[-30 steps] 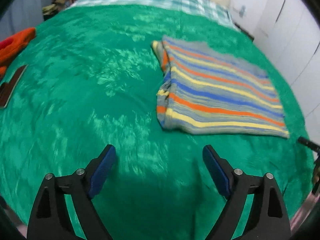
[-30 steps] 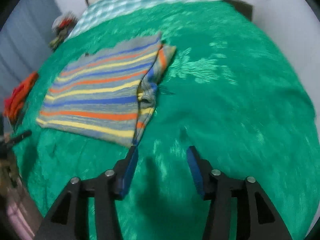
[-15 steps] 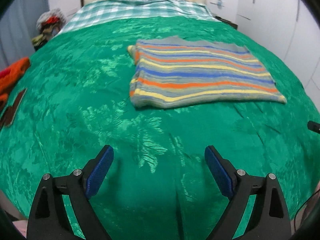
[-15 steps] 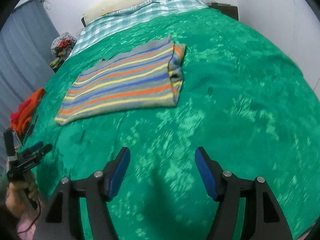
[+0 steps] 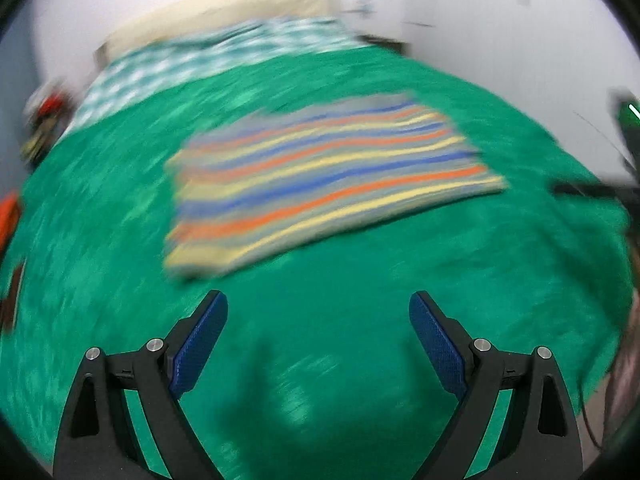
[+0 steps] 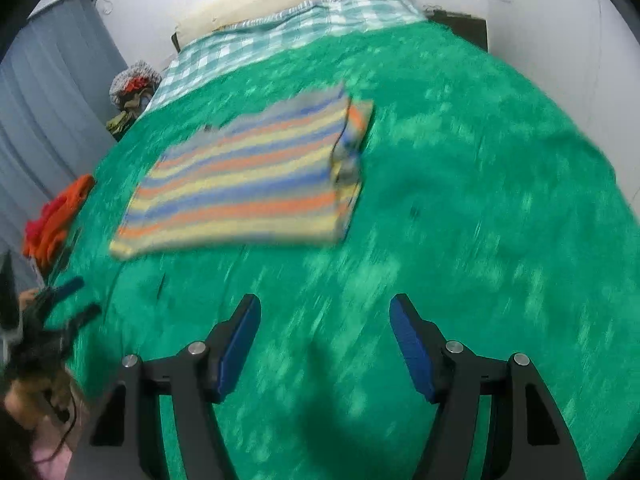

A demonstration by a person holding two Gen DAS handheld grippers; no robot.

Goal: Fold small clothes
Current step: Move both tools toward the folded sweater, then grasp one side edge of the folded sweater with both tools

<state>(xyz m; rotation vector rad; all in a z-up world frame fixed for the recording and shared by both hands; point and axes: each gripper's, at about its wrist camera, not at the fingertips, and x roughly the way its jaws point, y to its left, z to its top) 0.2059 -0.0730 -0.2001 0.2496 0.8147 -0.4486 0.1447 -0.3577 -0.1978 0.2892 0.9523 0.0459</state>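
While both views blur with motion, the striped garment lies part-folded on the green bedspread, one side doubled over at its right edge. Compared with a second ago, both tools have drawn back from it and now sit well apart from the cloth. Left gripper and right gripper are spread wide and empty. One fold appears complete; a further fold likely remains.
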